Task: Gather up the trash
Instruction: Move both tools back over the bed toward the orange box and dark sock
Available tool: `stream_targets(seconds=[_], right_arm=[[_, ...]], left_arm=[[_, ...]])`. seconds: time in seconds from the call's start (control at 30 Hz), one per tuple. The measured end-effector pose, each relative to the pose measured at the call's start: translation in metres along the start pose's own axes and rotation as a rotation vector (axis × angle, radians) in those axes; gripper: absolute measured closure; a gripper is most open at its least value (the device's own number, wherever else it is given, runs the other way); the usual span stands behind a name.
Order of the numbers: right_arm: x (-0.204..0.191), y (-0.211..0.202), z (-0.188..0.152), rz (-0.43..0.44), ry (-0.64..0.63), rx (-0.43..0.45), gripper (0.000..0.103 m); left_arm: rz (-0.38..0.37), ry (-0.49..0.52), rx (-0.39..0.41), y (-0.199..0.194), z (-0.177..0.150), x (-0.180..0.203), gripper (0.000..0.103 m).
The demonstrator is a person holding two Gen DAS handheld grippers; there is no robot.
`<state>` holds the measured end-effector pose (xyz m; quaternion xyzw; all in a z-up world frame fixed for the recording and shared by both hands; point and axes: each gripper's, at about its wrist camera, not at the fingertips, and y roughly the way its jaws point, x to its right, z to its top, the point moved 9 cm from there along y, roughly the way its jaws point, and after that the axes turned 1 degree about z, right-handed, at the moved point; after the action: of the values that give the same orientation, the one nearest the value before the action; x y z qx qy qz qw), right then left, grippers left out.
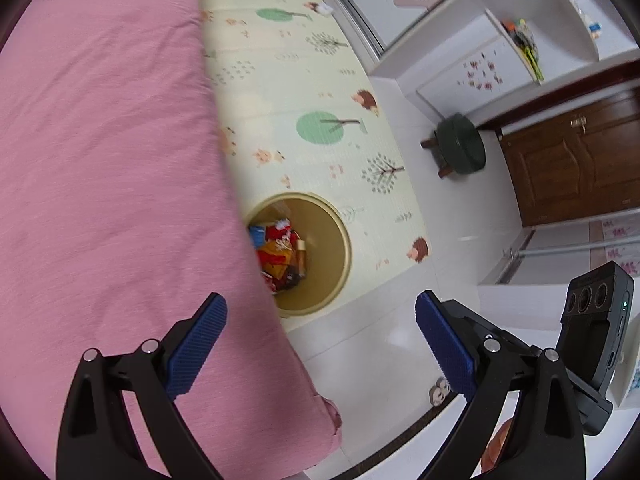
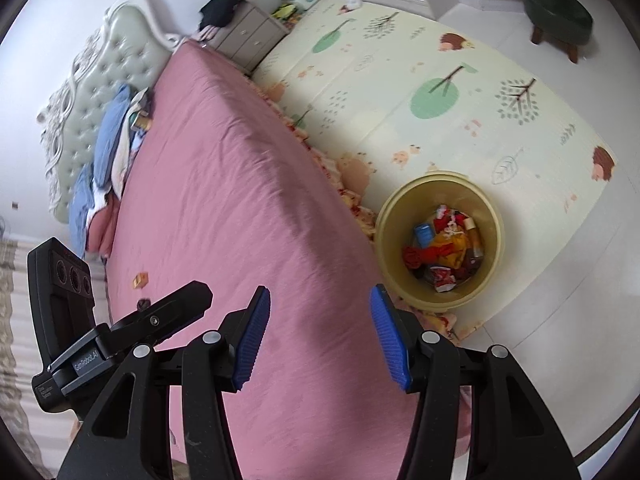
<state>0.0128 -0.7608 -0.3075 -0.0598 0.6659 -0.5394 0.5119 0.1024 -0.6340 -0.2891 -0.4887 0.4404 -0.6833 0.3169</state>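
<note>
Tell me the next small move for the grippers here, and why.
Probably swing the left gripper toward the small orange scrap and the dark bit lying on the pink bedsheet, near that gripper in the right wrist view. Both the left and the right gripper are open and hold nothing, and the yellow bin beside the bed already holds wrappers.
</note>
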Motion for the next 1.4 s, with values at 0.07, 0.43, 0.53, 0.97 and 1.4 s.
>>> stream_targets(seconds=[0.07,0.43,0.53,0.97,1.4], right_arm=[[-0.016,0.006,-0.009,0.006,-0.014,-0.017,0.051],[-0.133,0.064,-0.083,-0.011,-0.152,-0.057,0.051],[-0.172,0.089,-0.111,-0.014,-0.210,-0.078,0.051],[-0.329,0.197,-0.223,0.015,-0.394,-0.126,0.050],[-0.445,0.263,-0.245,-0.008,-0.576,-0.142,0.047]], left_arm=[[0.010,-0.017,0.035,-0.016,-0.003,-0.018,0.008],[0.070,-0.102,0.140,-0.105,-0.034,-0.156,0.008],[0.110,-0.134,0.175,-0.134,-0.047,-0.212,0.008],[0.215,-0.292,0.260,-0.226,-0.089,-0.427,0.008],[0.285,-0.394,0.336,-0.280,-0.061,-0.561,0.007]])
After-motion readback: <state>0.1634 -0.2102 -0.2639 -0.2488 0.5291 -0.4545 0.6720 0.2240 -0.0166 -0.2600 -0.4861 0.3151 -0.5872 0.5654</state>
